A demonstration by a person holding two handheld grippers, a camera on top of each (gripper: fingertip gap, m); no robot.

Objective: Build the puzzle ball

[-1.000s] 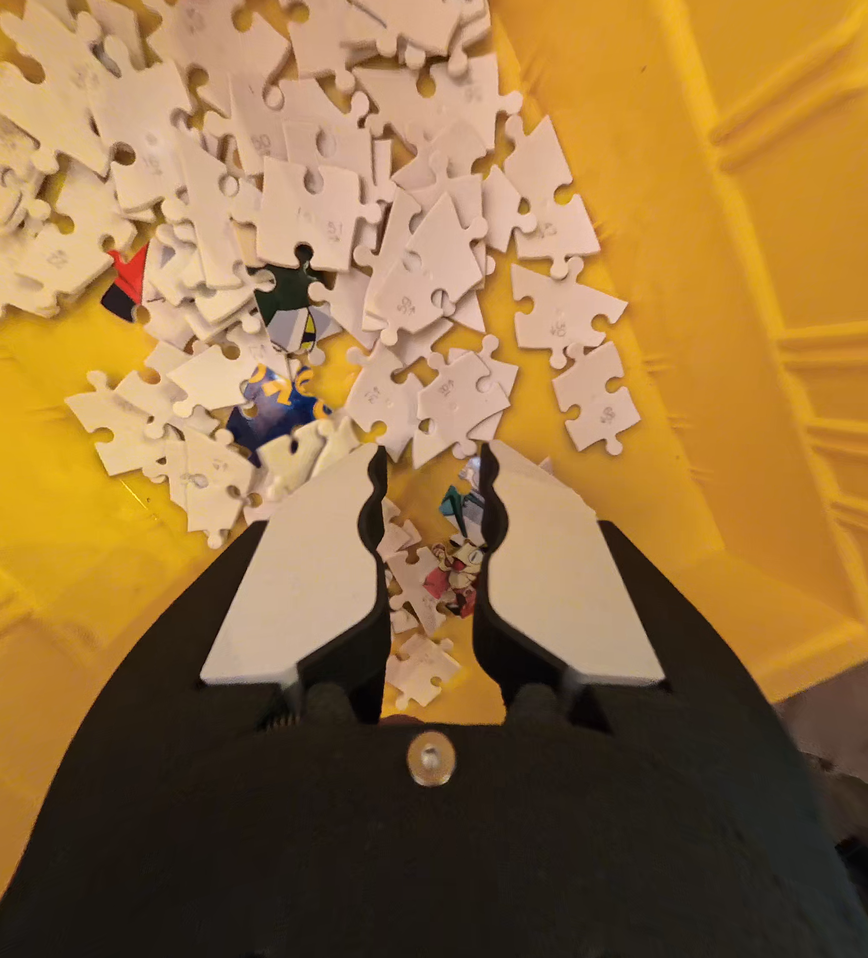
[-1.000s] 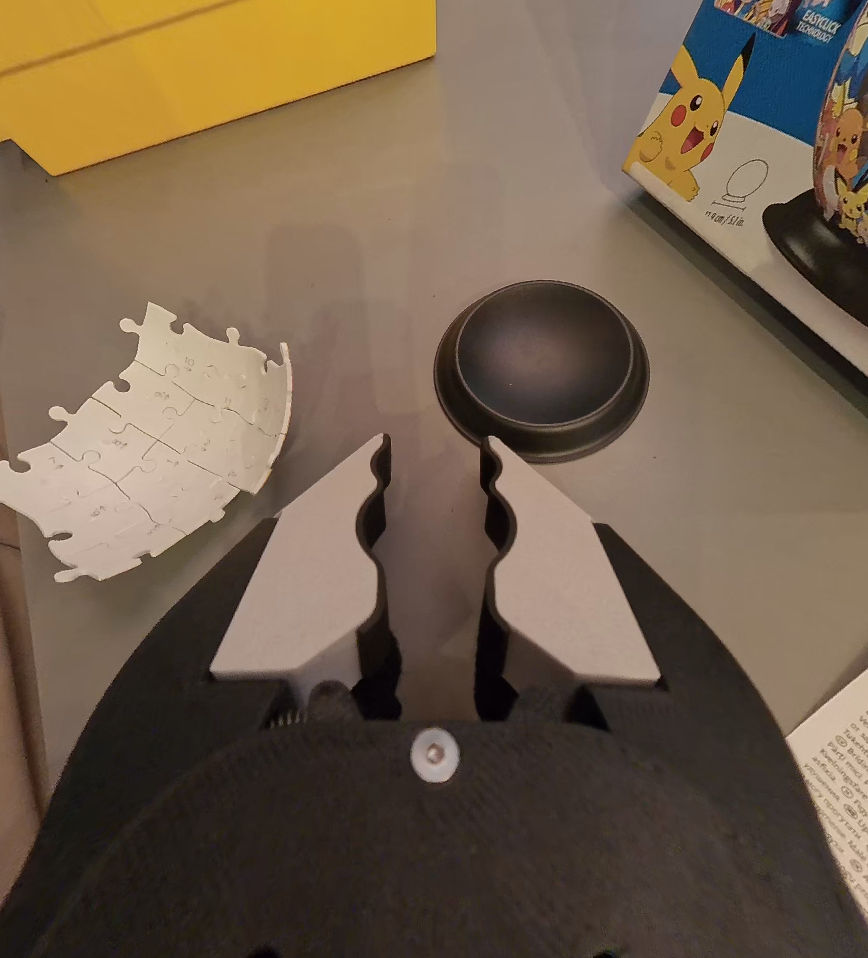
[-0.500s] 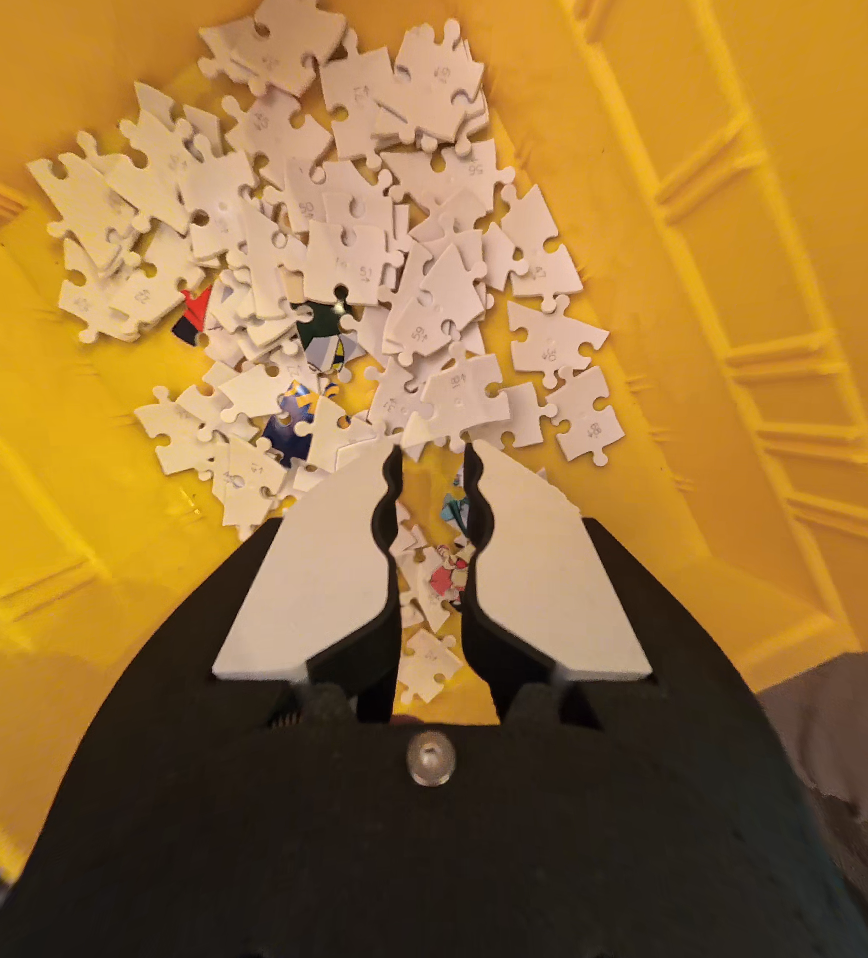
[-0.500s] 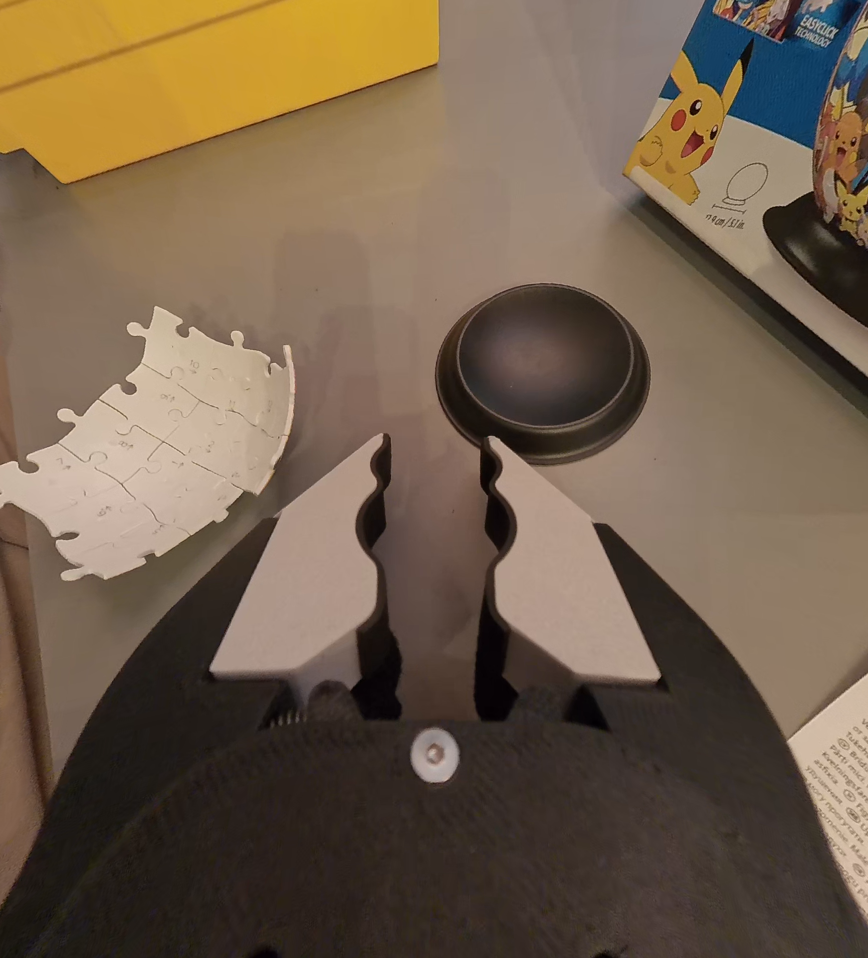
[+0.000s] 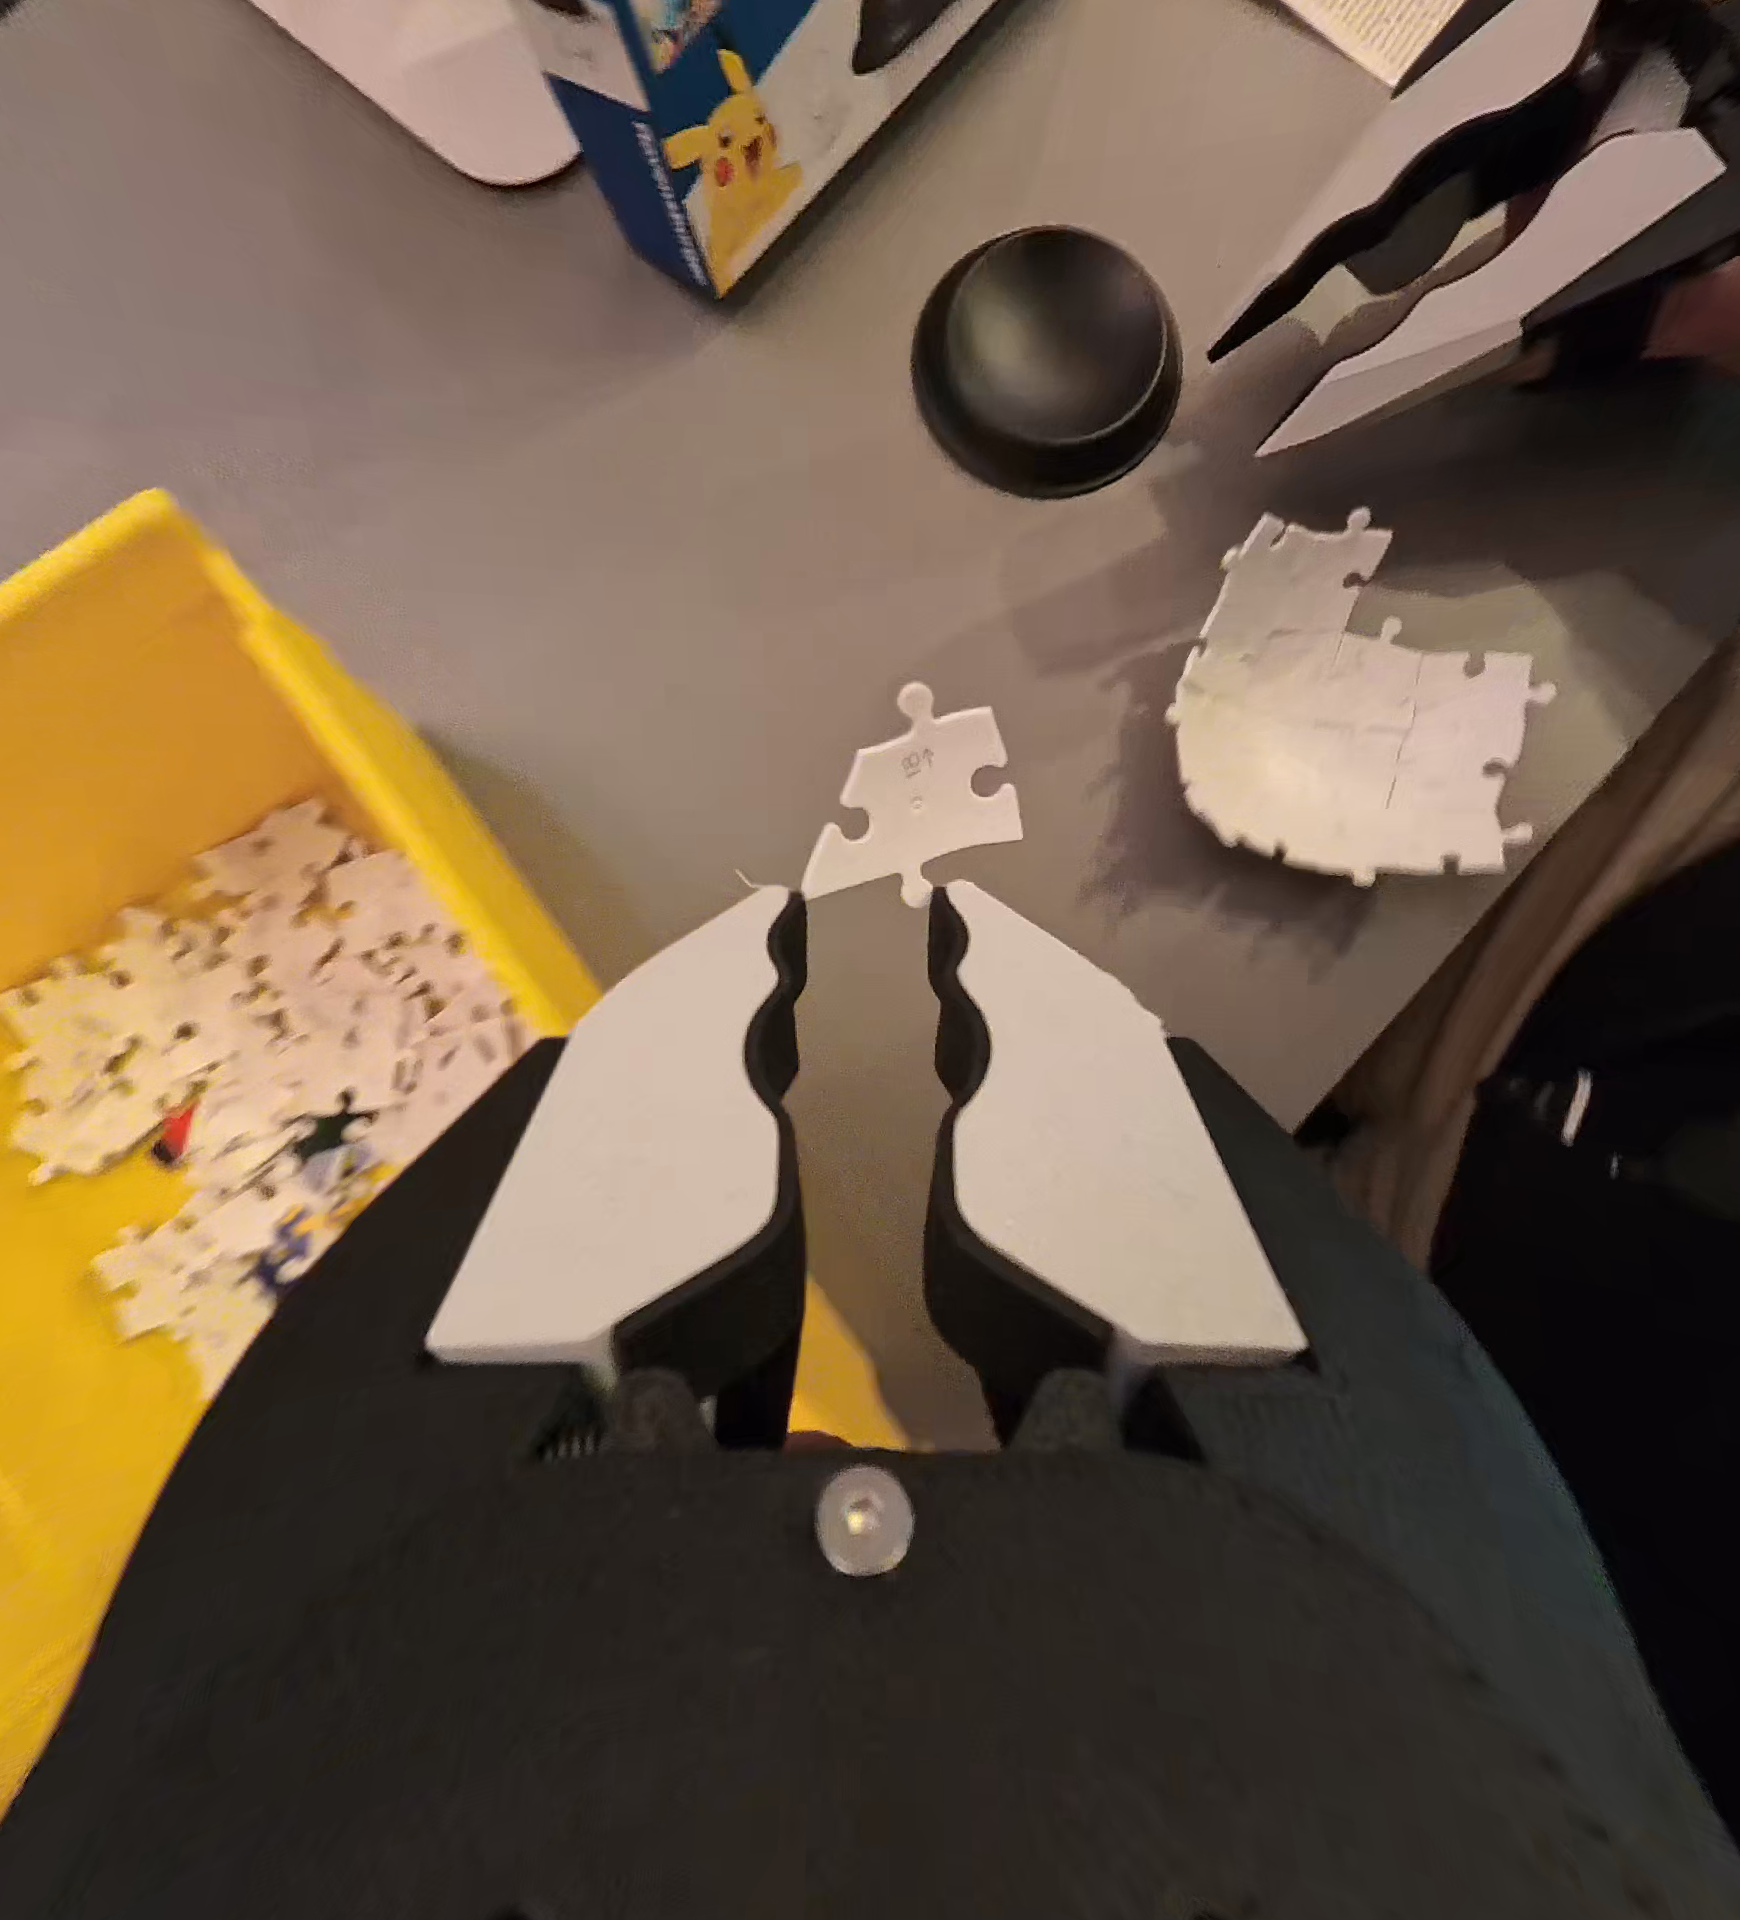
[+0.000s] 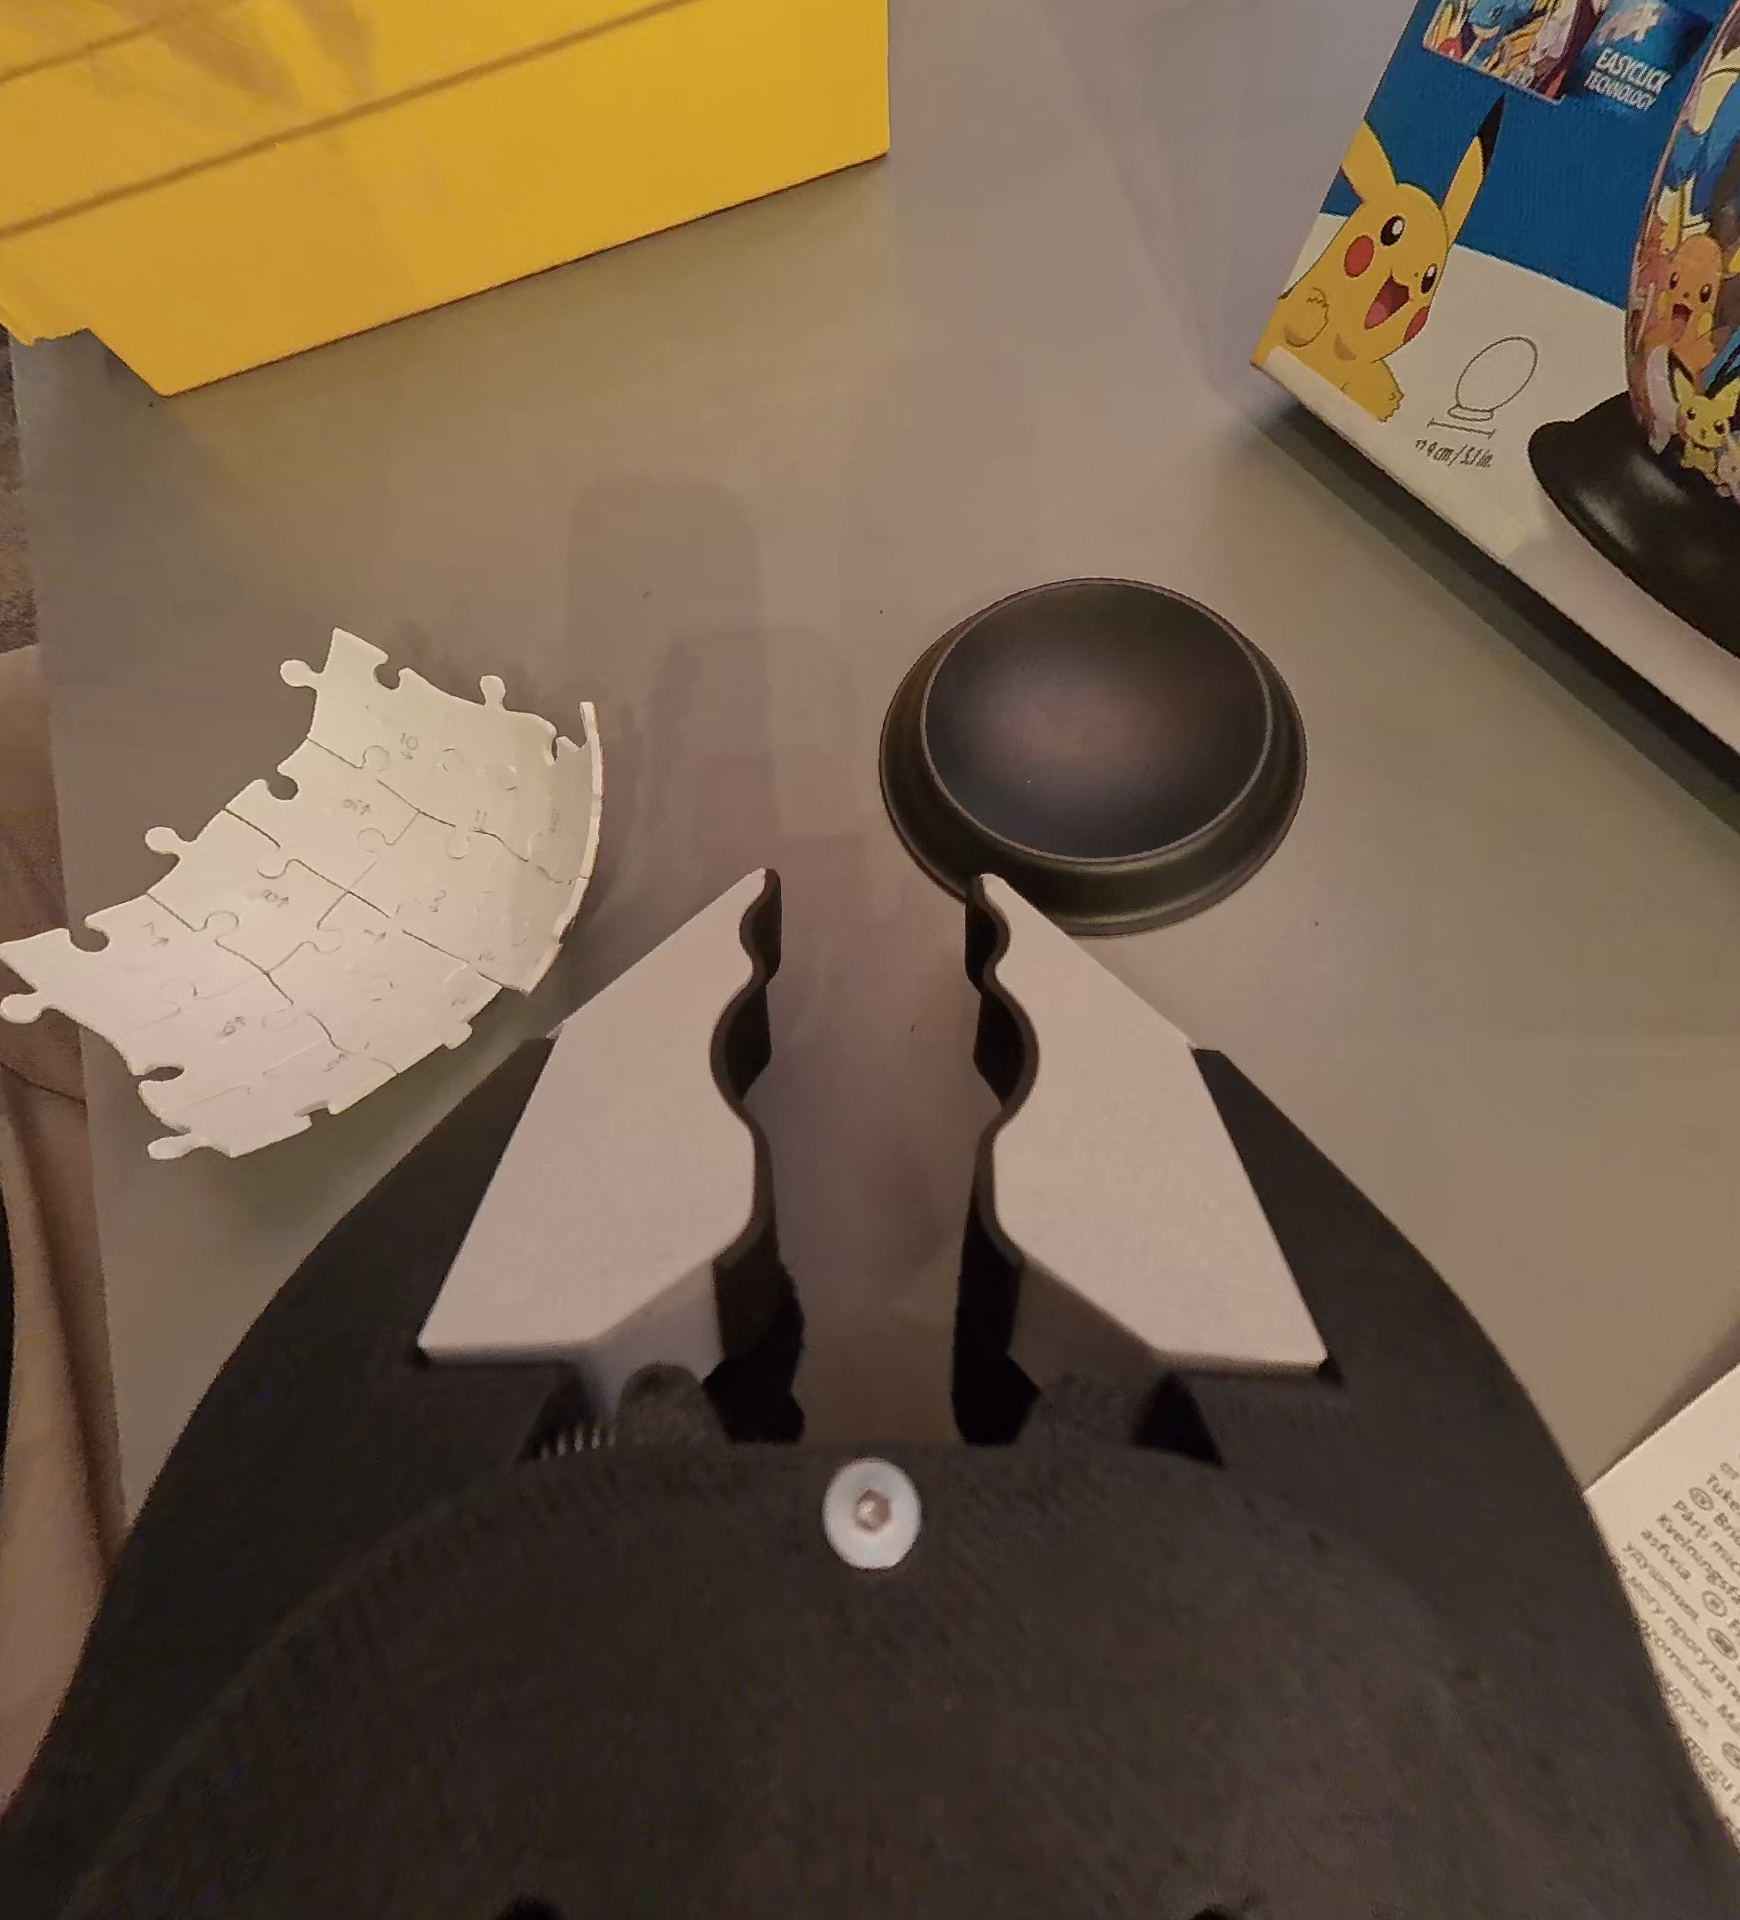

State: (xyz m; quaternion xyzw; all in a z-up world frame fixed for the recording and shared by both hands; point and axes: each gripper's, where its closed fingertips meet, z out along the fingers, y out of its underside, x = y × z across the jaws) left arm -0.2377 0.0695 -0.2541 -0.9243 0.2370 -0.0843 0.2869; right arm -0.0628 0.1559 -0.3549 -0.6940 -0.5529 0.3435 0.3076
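**Piece held by tips only**

Left gripper [image 5: 864, 899] pinches one puzzle piece [image 5: 916, 802] w/ fingers, above bench centre. Right gripper [image 6: 871, 909] fingers apart, empty. Curved assembled section [image 5: 1354, 717] near bench edge. Risk: thin tip grip, piece may twist or drop.

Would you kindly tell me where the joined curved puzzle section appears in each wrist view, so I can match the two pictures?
Left wrist view: puzzle section lies right of centre on the table, below the black stand.
Right wrist view: puzzle section lies at the left, beside the table's edge.
Shared landmark: the black stand.
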